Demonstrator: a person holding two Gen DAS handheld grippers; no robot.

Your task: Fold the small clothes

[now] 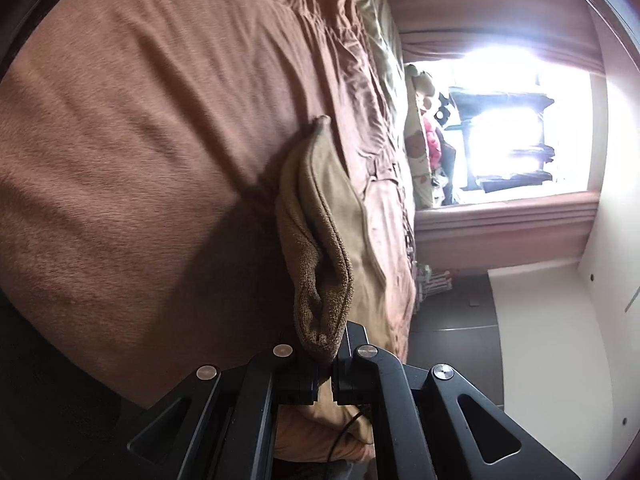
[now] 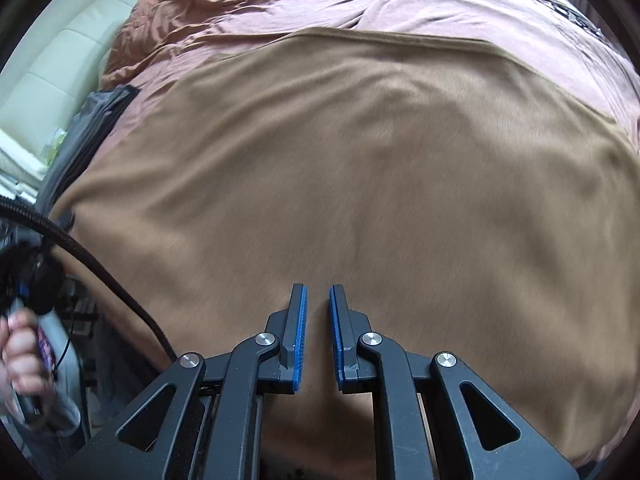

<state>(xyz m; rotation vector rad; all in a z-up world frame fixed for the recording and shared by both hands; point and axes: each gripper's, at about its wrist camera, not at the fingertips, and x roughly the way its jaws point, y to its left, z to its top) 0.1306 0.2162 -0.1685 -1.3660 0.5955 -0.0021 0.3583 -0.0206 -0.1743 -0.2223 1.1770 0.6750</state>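
A small tan terry cloth (image 1: 316,216) is doubled over on itself, and my left gripper (image 1: 329,364) is shut on its near end. The cloth stretches away from the jaws over the bed, and its far corner reaches the edge of the brown fleece blanket (image 1: 140,140). In the right wrist view my right gripper (image 2: 318,289) hangs over the same brown blanket (image 2: 360,160), pointing steeply down. Its blue pads (image 2: 303,320) stand a narrow gap apart with nothing between them. The terry cloth is out of that view.
The blanket lies on a rumpled pink sheet (image 2: 320,4). A dark grey garment (image 2: 92,128) lies at the bed's left side beside a pale padded headboard (image 2: 60,52). A hand (image 2: 20,348) and a braided cable (image 2: 100,272) are at lower left. A bright window (image 1: 500,128), soft toys (image 1: 424,120).
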